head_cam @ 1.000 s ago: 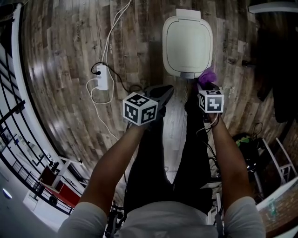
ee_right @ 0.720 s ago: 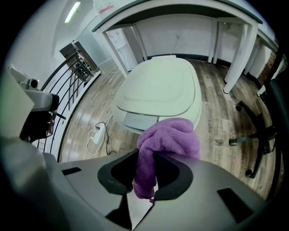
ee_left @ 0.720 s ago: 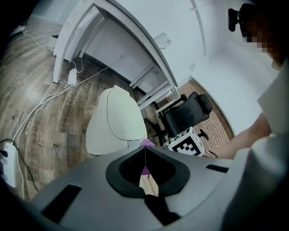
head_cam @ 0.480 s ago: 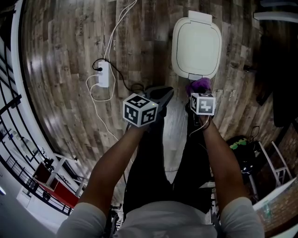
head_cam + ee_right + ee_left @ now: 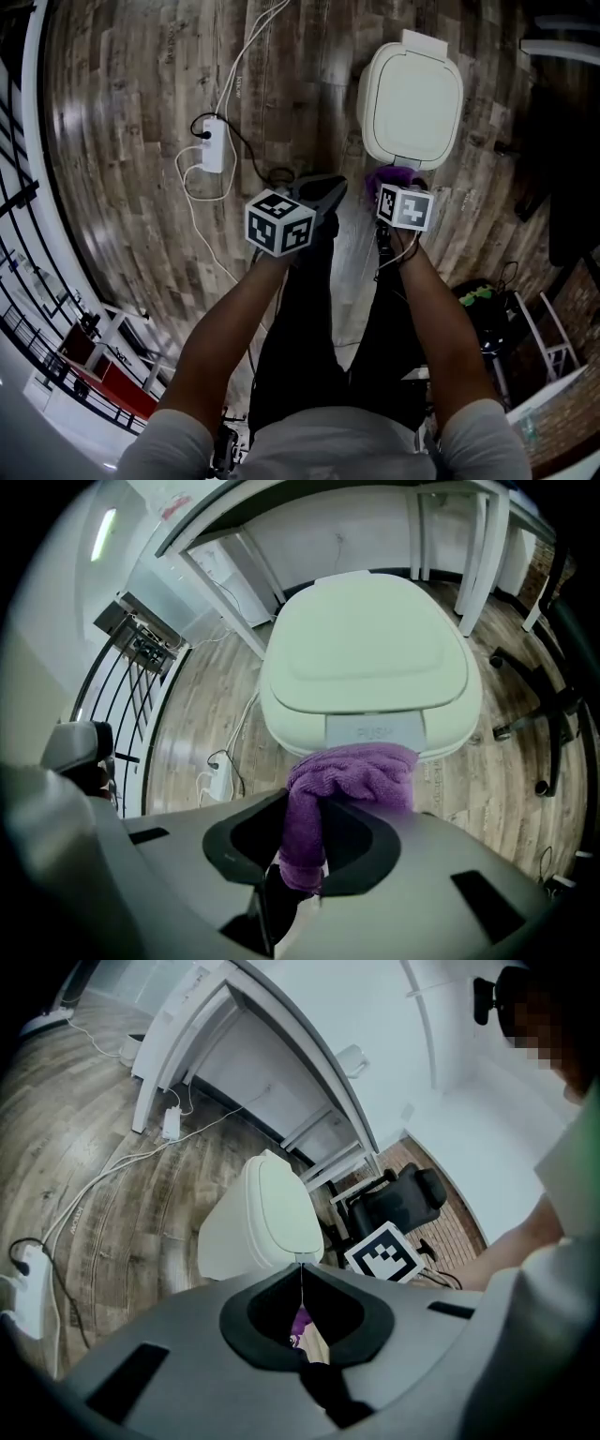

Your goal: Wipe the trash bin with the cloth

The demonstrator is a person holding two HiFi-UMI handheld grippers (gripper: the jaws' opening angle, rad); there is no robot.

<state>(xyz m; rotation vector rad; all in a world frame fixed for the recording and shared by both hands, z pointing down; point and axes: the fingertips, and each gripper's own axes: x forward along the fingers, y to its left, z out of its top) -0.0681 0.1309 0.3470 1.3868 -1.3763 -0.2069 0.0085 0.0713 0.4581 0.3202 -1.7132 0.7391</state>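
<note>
The cream trash bin (image 5: 411, 101) stands on the wood floor with its lid closed. My right gripper (image 5: 392, 184) is shut on a purple cloth (image 5: 386, 175), held just at the bin's near edge. In the right gripper view the cloth (image 5: 352, 775) bulges out of the jaws of the right gripper (image 5: 314, 803) in front of the bin (image 5: 366, 658), below its push panel; I cannot tell whether they touch. My left gripper (image 5: 322, 190) is shut and empty, left of the bin. In the left gripper view the left gripper (image 5: 301, 1265) points at the bin (image 5: 267, 1218) from its side.
A white power strip (image 5: 212, 145) with white and black cables lies on the floor to the left. White desk legs (image 5: 173, 1049) and a black office chair (image 5: 398, 1199) stand behind the bin. A railing (image 5: 28, 216) runs along the left. The person's legs are below the grippers.
My right gripper has carried the cloth leftward, from the bin's near right corner to the middle of its near edge. The left gripper has barely shifted in the picture.
</note>
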